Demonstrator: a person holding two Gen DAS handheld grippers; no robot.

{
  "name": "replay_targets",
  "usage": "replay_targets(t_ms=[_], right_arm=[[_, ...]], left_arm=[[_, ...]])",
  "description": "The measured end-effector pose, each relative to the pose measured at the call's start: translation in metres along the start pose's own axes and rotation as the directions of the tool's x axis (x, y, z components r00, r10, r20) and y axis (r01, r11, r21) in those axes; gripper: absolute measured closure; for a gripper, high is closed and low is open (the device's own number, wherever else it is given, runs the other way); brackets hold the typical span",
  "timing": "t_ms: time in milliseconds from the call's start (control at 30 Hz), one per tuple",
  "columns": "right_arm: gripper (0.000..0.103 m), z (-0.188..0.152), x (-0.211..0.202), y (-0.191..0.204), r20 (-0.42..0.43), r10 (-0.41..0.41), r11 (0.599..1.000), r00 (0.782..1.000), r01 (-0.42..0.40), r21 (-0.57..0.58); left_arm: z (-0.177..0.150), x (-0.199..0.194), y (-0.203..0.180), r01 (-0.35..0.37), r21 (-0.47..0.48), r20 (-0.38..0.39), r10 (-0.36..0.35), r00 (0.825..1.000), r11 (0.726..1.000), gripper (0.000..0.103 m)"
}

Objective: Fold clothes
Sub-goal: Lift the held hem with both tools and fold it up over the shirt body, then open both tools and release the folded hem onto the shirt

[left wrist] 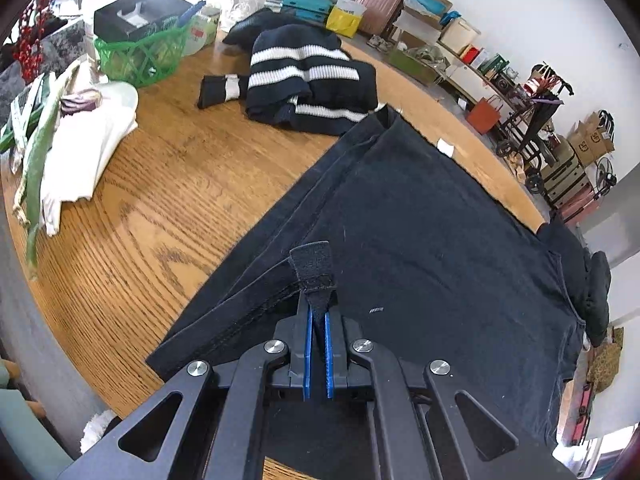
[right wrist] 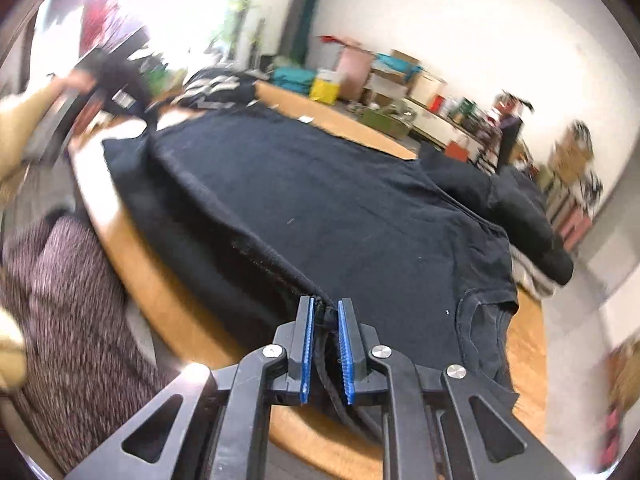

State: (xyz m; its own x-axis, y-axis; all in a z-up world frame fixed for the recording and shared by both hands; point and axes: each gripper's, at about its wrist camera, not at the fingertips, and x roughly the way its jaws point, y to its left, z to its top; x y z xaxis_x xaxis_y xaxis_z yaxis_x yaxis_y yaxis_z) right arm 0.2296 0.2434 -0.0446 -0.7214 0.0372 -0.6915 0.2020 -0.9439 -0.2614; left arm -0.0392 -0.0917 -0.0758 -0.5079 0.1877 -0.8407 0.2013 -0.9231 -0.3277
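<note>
Left tongs [left wrist: 318, 312] pinching a hem corner of the black T-shirt [left wrist: 420, 216], spread flat on the wooden tabletop [left wrist: 160, 200]. Right tongs [right wrist: 324, 316] clamped on bunched shirt edge beside the collar [right wrist: 480, 320]. Only in the left view: striped sweater [left wrist: 308, 80] beyond the shirt.

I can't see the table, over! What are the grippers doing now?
Left hand-held gripper shut on black T-shirt hem. Right hand-held gripper shut on its edge. Striped sweater beyond, not blocking.

A T-shirt [left wrist: 420, 216] lies spread flat on a table [left wrist: 160, 200], each of 2 grippers at one of its near edges. Behind it sits a folded sweater [left wrist: 308, 80]; a basket [left wrist: 140, 52] stands further left.
</note>
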Motion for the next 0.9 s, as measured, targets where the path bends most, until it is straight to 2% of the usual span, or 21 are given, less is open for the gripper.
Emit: replay_targets(t_ms=[200, 367, 467, 567, 600, 633, 667, 700, 733, 767, 800, 833, 900], right_arm=[[0.089, 0.025, 0.038, -0.043, -0.006, 0.047, 0.978, 0.999, -0.045, 0.203], [0.089, 0.038, 0.071, -0.067, -0.013, 0.061, 0.957, 0.998, -0.054, 0.286], [0.089, 0.042, 0.089, -0.075, -0.045, 0.066, 0.951, 0.997, -0.05, 0.304], [0.088, 0.044, 0.115, -0.078, -0.112, 0.081, 0.943, 0.99, -0.04, 0.329], [0.083, 0.044, 0.121, -0.079, -0.135, 0.056, 0.942, 0.989, -0.008, 0.335], [0.071, 0.043, 0.127, -0.081, -0.156, 0.037, 0.94, 0.987, 0.019, 0.341], [0.069, 0.042, 0.13, -0.084, -0.165, 0.031, 0.935, 0.986, 0.029, 0.353], [0.07, 0.041, 0.128, -0.087, -0.156, 0.031, 0.929, 0.987, 0.029, 0.37], [0.069, 0.041, 0.125, -0.091, -0.147, 0.031, 0.923, 0.989, 0.028, 0.384], [0.066, 0.04, 0.12, -0.094, -0.134, 0.03, 0.919, 0.991, 0.025, 0.393], [0.065, 0.04, 0.112, -0.097, -0.117, 0.027, 0.915, 0.993, 0.022, 0.402], [0.065, 0.039, 0.104, -0.1, -0.102, 0.027, 0.913, 0.994, 0.017, 0.408], [0.064, 0.037, 0.09, -0.102, -0.087, 0.029, 0.914, 0.996, 0.009, 0.407]], left_arm=[[0.018, 0.001, -0.013, 0.005, 0.01, 0.02, -0.005, 1.0, 1.0, 0.098], [0.03, 0.018, -0.027, -0.03, 0.025, 0.014, 0.03, 0.999, 0.999, 0.098], [0.035, 0.034, -0.031, -0.052, 0.014, -0.002, 0.052, 0.999, 0.999, 0.098], [0.043, 0.054, -0.031, -0.053, -0.018, -0.052, 0.052, 0.997, 0.998, 0.096], [0.046, 0.059, -0.03, -0.047, -0.027, -0.073, 0.044, 0.996, 0.999, 0.094], [0.05, 0.061, -0.028, -0.032, -0.036, -0.089, 0.029, 0.996, 0.999, 0.091], [0.053, 0.058, -0.026, -0.013, -0.042, -0.083, 0.009, 0.996, 0.999, 0.087], [0.055, 0.051, -0.023, -0.001, -0.041, -0.057, -0.001, 0.998, 0.999, 0.077], [0.058, 0.043, -0.02, 0.01, -0.039, -0.031, -0.011, 0.999, 0.999, 0.061], [0.06, 0.036, -0.018, 0.022, -0.037, -0.005, -0.022, 1.0, 0.999, 0.055], [0.06, 0.03, -0.016, 0.029, -0.025, 0.011, -0.029, 1.0, 0.999, 0.043], [0.056, 0.025, -0.015, 0.032, 0.002, 0.015, -0.032, 0.999, 0.999, 0.036], [0.047, 0.015, -0.014, 0.037, 0.054, 0.022, -0.039, 0.999, 0.998, 0.032]])
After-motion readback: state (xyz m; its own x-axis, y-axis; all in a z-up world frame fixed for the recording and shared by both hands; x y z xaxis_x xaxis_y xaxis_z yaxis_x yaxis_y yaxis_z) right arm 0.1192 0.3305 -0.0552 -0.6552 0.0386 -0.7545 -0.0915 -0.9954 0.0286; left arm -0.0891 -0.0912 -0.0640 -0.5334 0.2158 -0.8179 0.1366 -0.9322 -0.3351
